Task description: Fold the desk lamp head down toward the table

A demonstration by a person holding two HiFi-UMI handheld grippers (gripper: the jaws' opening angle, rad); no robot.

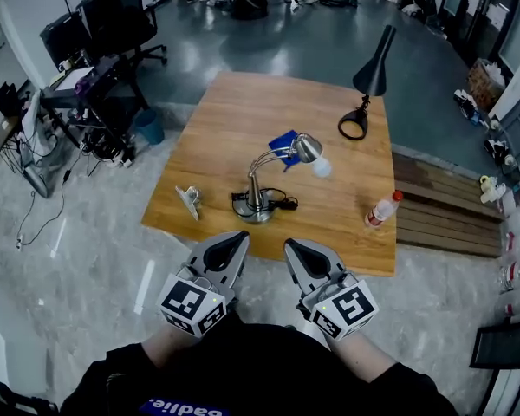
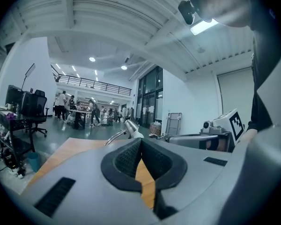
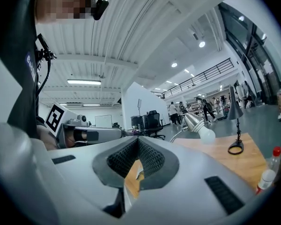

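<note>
The silver gooseneck desk lamp (image 1: 258,189) stands by the light wooden table's (image 1: 243,111) near edge, beyond and between the grey left gripper (image 1: 238,238) and grey right gripper (image 1: 293,249), both clenched on nothing.

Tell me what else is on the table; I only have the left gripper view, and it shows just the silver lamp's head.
Observer: A black lamp stands near the table's far right corner, beyond the silver lamp.
Operator: Anything nearer to me?
Observer: A bottle with a red cap stands near the front right corner.
Operator: How are the right gripper's jaws?
Observer: The right gripper is shut, with nothing between its jaws.
</note>
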